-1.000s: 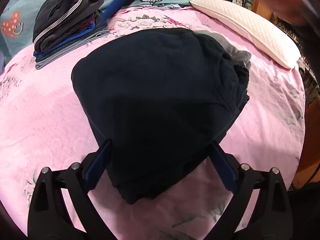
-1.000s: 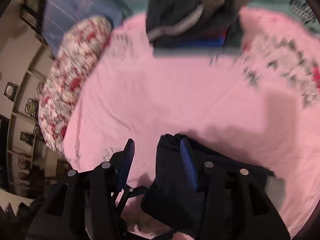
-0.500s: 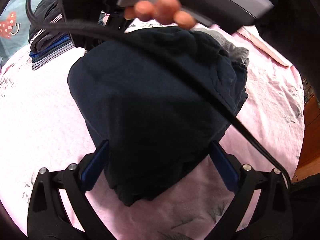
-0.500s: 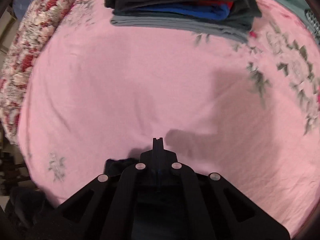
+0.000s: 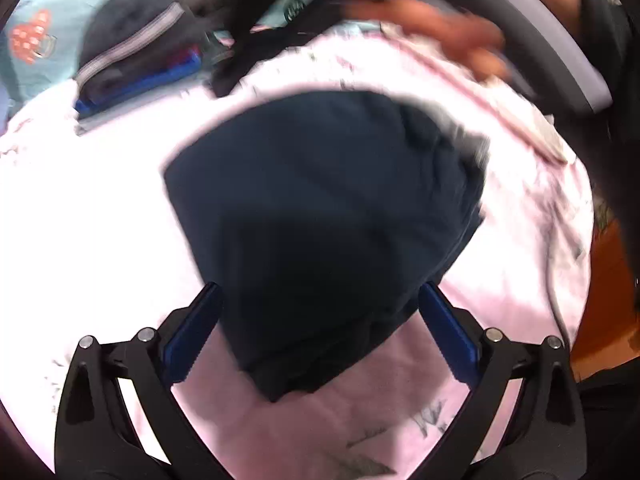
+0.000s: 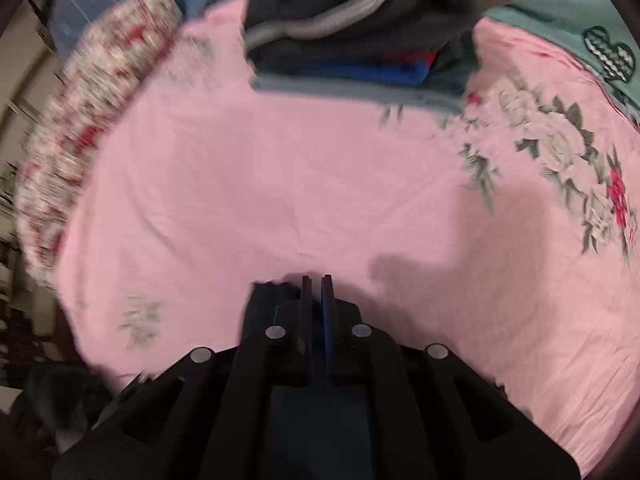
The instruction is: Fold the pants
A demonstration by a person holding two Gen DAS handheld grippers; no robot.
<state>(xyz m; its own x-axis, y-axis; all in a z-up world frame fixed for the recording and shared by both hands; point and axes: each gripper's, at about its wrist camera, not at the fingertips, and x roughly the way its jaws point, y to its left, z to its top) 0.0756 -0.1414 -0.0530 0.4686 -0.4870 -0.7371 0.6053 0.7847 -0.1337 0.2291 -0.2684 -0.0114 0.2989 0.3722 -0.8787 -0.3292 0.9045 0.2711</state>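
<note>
The dark navy pants (image 5: 320, 216) lie folded in a compact bundle on the pink floral bedsheet (image 5: 100, 216). My left gripper (image 5: 318, 320) is open, its blue-padded fingers straddling the near end of the bundle. My right gripper (image 6: 316, 300) has its jaws nearly together, with only a thin gap showing; a bit of the dark pants (image 6: 268, 300) shows just left of and under its fingers. Whether it pinches any cloth is hidden. The right gripper body and the hand holding it blur across the top of the left wrist view (image 5: 460, 36).
A stack of folded clothes (image 6: 360, 28) in dark, grey, blue and red sits at the far side of the bed, also in the left wrist view (image 5: 136, 56). A red floral pillow (image 6: 84, 120) lies at the left. A teal blanket (image 6: 580, 32) lies behind.
My right gripper went from open around the pants edge to shut, then lifted and tilted toward the clothes stack. The left gripper stayed open over the bundle, pulling back slightly.
</note>
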